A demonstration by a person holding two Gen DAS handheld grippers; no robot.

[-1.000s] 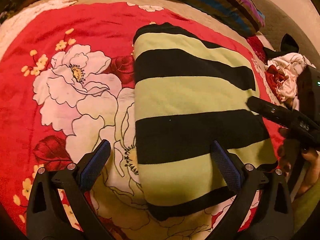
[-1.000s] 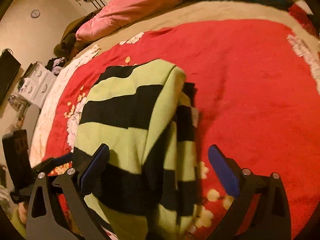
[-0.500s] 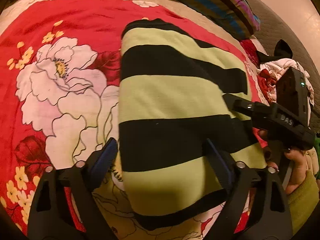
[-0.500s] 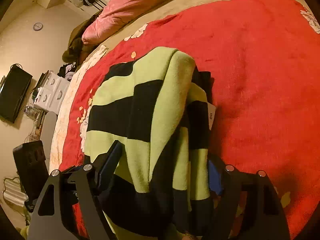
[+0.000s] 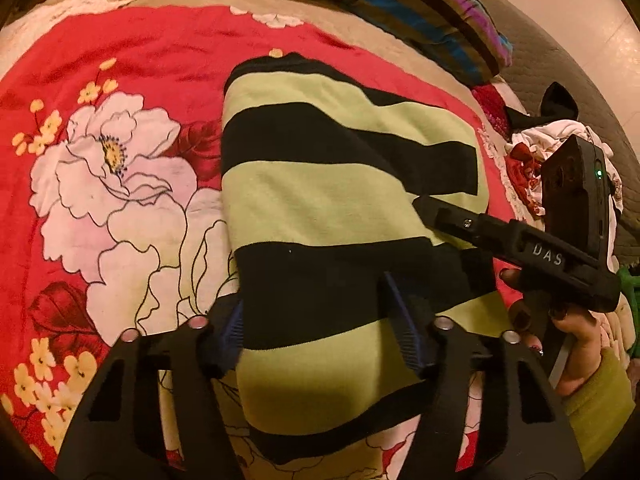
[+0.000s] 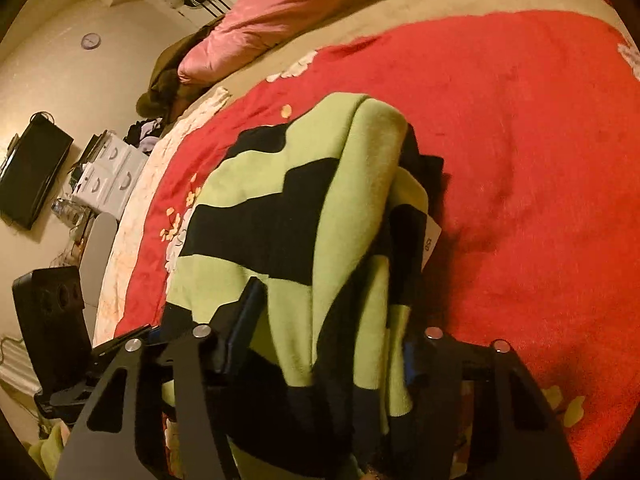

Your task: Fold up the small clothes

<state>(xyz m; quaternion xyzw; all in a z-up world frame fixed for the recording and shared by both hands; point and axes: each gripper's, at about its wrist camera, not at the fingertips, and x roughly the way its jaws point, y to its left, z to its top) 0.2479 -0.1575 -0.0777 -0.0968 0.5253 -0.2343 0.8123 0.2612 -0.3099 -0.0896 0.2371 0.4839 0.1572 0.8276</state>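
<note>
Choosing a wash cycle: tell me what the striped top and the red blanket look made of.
Striped top: probably a soft matte knit, maybe fleece; its thick rolled fold looks faintly fuzzy. Red blanket: likely plush fleece; slight sheen, short nap, printed flowers.

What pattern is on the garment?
Wide lime-green and black stripes on the garment; clearest in the left wrist view.

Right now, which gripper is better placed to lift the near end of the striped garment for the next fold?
Neither clearly: both. The left gripper and right gripper have just been closing, each with an edge of the striped garment between its fingers, on the red blanket.
</note>
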